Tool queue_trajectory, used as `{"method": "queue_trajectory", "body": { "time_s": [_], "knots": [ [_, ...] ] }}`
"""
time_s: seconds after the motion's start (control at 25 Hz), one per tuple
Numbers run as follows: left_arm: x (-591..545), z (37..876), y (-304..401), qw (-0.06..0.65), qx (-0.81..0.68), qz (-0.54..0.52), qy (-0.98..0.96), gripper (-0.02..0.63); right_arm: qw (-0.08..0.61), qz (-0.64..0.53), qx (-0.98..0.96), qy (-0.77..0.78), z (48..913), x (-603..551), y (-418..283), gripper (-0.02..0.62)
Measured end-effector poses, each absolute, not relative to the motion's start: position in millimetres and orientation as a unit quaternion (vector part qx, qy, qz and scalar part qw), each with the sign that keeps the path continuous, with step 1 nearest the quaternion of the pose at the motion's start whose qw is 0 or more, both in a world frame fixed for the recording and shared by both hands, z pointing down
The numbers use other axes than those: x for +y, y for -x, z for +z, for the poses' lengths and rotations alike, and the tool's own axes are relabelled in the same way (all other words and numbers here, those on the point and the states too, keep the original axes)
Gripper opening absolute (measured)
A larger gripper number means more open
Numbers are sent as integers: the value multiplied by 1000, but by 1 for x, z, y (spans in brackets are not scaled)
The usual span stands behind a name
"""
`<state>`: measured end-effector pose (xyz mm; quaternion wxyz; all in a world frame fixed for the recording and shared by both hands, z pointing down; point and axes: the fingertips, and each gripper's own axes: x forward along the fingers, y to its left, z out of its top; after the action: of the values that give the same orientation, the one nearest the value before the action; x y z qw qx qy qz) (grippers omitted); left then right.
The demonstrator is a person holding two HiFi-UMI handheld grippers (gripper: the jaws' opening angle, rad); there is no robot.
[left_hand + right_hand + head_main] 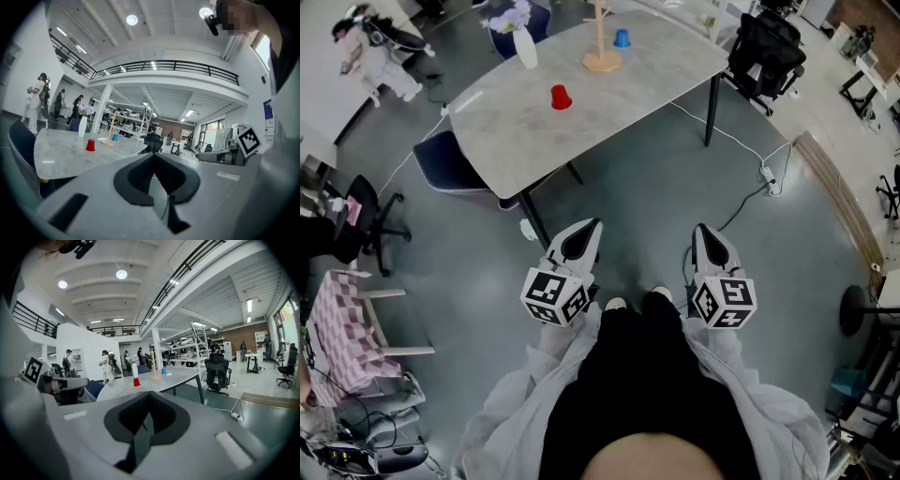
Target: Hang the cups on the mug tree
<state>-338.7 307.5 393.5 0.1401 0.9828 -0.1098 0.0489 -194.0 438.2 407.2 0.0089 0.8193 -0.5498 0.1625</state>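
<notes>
A red cup [561, 97] stands upside down on the grey marble table [516, 141]. Farther back on the table are the wooden mug tree [601, 45] and a blue cup [622, 38] beside its base. Both grippers are held low over the floor, well short of the table and in front of the person's feet. My left gripper [592, 226] is shut with nothing in it, and so is my right gripper [701, 230]. The left gripper view shows the red cup [90, 145] and the mug tree [111, 134] far off. In the right gripper view the red cup [136, 381] is also distant.
A white vase [526, 47] with flowers stands at the table's far left. A blue chair [450, 161] sits at the table's left end and a black office chair [766, 52] at its right. A cable and power strip [767, 173] lie on the floor to the right.
</notes>
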Motion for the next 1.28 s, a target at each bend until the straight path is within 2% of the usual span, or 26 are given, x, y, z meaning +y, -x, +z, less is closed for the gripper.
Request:
{"method": "queue_trajectory", "body": {
  "time_s": [0.36, 0.48, 0.64, 0.84, 1.08, 1.28],
  "knots": [
    [315, 399, 340, 143, -109, 60, -982, -2, 5, 167, -554, -816, 411, 438, 198, 9],
    [316, 398, 340, 141, -108, 59, -982, -2, -6, 166, -563, -810, 411, 435, 200, 98],
    [316, 402, 345, 143, -108, 59, -982, -2, -9, 164, -566, -808, 413, 436, 207, 122],
    [320, 415, 346, 158, -109, 69, -979, 0, 3, 175, -578, -797, 425, 435, 215, 182],
    [303, 423, 331, 156, -112, 76, -978, -2, 1, 170, -589, -790, 426, 412, 201, 195],
    [278, 421, 293, 139, -116, 85, -980, 0, -1, 173, -584, -793, 427, 389, 158, 199]
  ]
}}
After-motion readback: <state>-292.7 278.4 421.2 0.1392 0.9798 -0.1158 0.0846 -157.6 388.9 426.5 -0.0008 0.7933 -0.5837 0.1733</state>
